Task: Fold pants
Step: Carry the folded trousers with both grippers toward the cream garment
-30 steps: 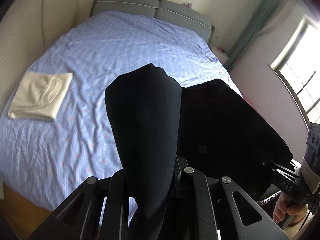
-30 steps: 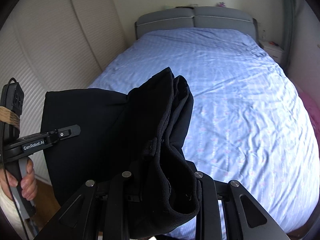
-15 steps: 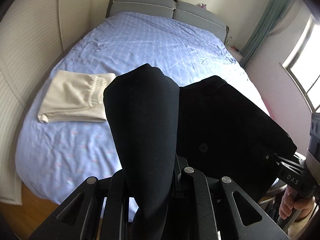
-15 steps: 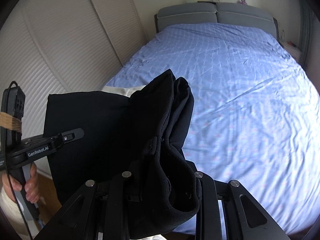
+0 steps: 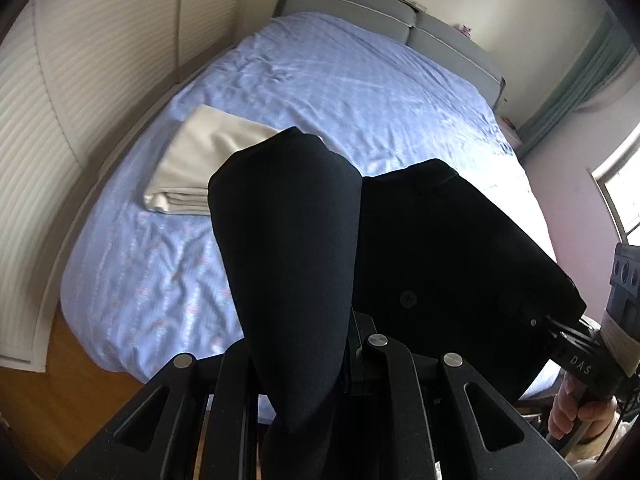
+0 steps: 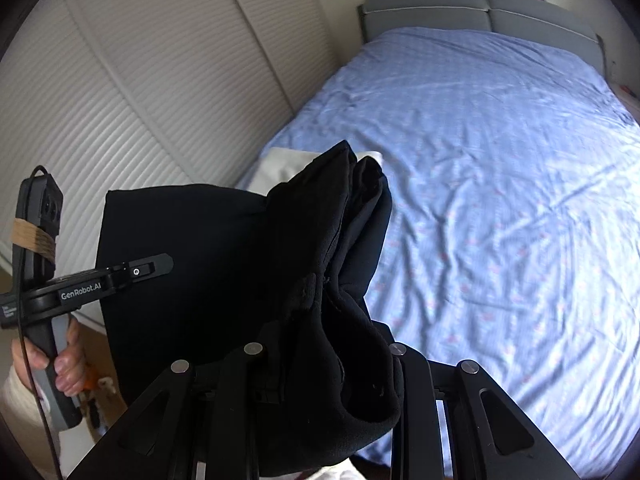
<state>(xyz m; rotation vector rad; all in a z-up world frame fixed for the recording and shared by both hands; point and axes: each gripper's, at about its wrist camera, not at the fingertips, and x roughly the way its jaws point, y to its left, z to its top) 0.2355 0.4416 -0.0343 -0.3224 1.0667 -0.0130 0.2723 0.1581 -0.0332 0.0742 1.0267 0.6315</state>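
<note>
The black pants (image 5: 288, 240) hang folded in the air over the foot of the bed, stretched between both grippers. In the left wrist view my left gripper (image 5: 304, 320) is shut on one end, and the cloth drapes over its fingers and hides the tips. My right gripper (image 5: 554, 326) pinches the other end at the right, with a hand below it. In the right wrist view my right gripper (image 6: 320, 320) is shut on a thick bunched part of the pants (image 6: 340, 260). My left gripper (image 6: 162, 264) clamps the flat panel at the left.
A folded cream garment (image 5: 200, 164) lies on the blue-sheeted bed (image 5: 360, 80) near its left edge, partly behind the pants (image 6: 280, 168). Slatted wardrobe doors (image 6: 140, 100) run along the left. A grey headboard (image 5: 360, 0), wooden floor (image 5: 60, 400) and a window (image 5: 620, 192) are in view.
Both grippers have carried the pants leftward along the foot of the bed, toward the wardrobe. The cream garment now sits right behind the pants. Both grips are unchanged.
</note>
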